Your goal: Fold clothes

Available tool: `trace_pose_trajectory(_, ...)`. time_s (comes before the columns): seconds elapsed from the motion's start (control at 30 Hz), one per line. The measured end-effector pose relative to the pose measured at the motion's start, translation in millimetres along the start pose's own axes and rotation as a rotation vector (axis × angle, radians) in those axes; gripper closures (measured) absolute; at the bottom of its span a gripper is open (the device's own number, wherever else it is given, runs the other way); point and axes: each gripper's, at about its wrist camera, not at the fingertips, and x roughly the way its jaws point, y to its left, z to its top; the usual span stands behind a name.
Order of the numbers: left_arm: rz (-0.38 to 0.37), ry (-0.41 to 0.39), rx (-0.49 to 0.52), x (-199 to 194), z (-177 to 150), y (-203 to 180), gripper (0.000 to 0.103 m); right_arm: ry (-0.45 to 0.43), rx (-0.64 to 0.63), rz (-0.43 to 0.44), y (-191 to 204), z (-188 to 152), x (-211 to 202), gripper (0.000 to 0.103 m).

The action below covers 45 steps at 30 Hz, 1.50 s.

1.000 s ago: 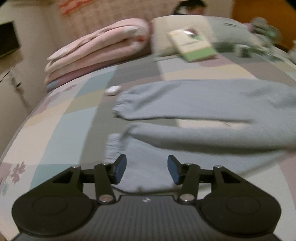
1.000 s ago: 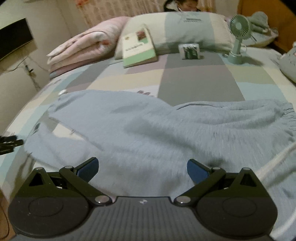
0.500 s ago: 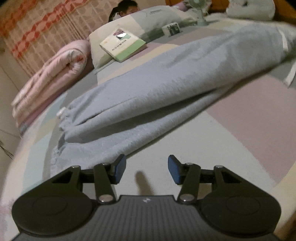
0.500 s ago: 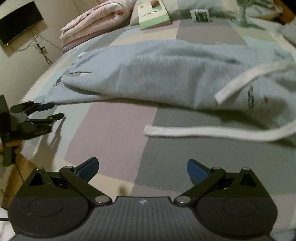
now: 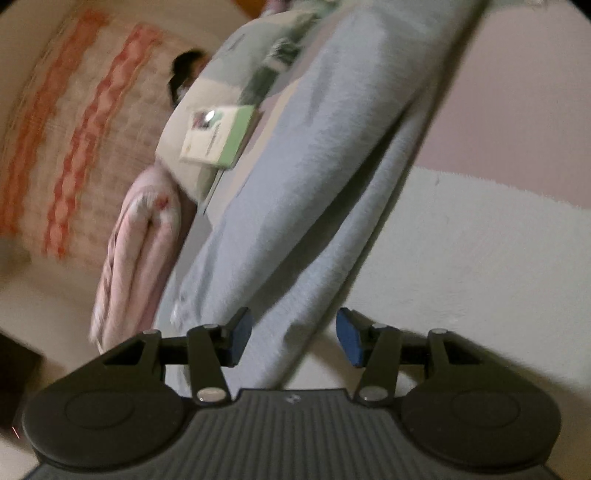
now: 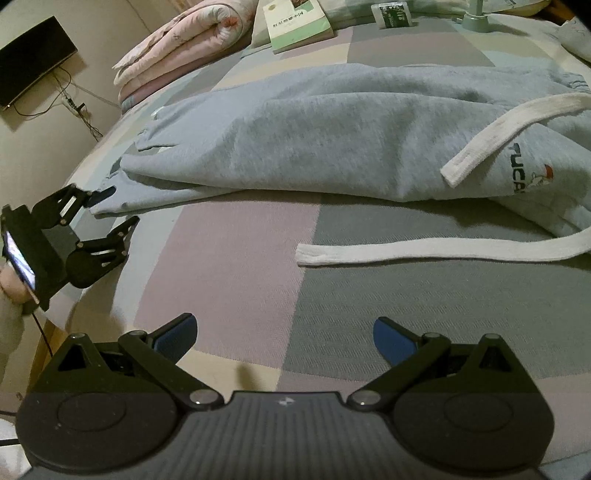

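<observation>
Grey-blue sweatpants (image 6: 332, 136) lie across the patchwork bed, legs stacked one on the other, cuffs at the left, waist at the right. Two white drawstrings (image 6: 424, 249) trail off the waist onto the sheet. My left gripper (image 6: 120, 206) is open at the cuff end, one finger over the lower cuff and one beside it. In the left wrist view, which is rolled, the leg's cloth (image 5: 295, 258) runs between the open fingers of the left gripper (image 5: 291, 338). My right gripper (image 6: 284, 339) is open over bare sheet, short of the pants, holding nothing.
A folded pink quilt (image 6: 177, 48), a pillow with a green-and-white book (image 6: 299, 22), a small box (image 6: 393, 13) and a fan's base (image 6: 476, 20) sit at the head of the bed. A person's head (image 5: 184, 77) shows behind the pillow. The bed's edge (image 6: 55, 325) is by my left gripper.
My left gripper has rolled sideways and closed in on the leg cuffs, which now lie between its fingers. My right gripper drew back off the pants to the sheet in front, then held there.
</observation>
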Motion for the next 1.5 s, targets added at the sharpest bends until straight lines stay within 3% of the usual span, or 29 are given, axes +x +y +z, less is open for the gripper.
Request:
trace_pose_trajectory(0.13, 0.011, -0.019, 0.118, 14, 13, -5, 0.056, -0.003, 0.008, 0.006, -2, 1, 0, 0.0)
trace_pose_trajectory(0.23, 0.011, -0.02, 0.146, 27, 24, -7, 0.062, -0.004, 0.014, 0.009, -2, 2, 2, 0.0)
trace_pose_trajectory(0.3, -0.008, -0.011, 0.15, 32, 29, -10, 0.077, -0.006, 0.014, 0.01, -2, 2, 1, 0.0)
trace_pose_trajectory(0.33, -0.016, -0.007, 0.158, 33, 30, -13, 0.09, -0.006, 0.015, 0.009, -3, 2, 1, 0.0)
trace_pose_trajectory(0.4, -0.032, 0.001, 0.173, 35, 31, -20, 0.103, -0.009, 0.015, 0.004, -3, 1, 0, 0.0)
trace_pose_trajectory(0.6, -0.083, -0.012, 0.083, 10, 20, -4, 0.102, -0.027, 0.026, -0.002, -6, 0, -9, 0.0)
trace_pose_trajectory(1.0, -0.104, -0.125, 0.026, -88, -7, 28, 0.102, -0.055, 0.005, 0.007, 1, -3, -22, 0.0)
trace_pose_trajectory(1.5, -0.14, -0.124, -0.017, -151, -32, 34, 0.1, -0.057, -0.004, -0.01, 8, -8, -28, 0.0)
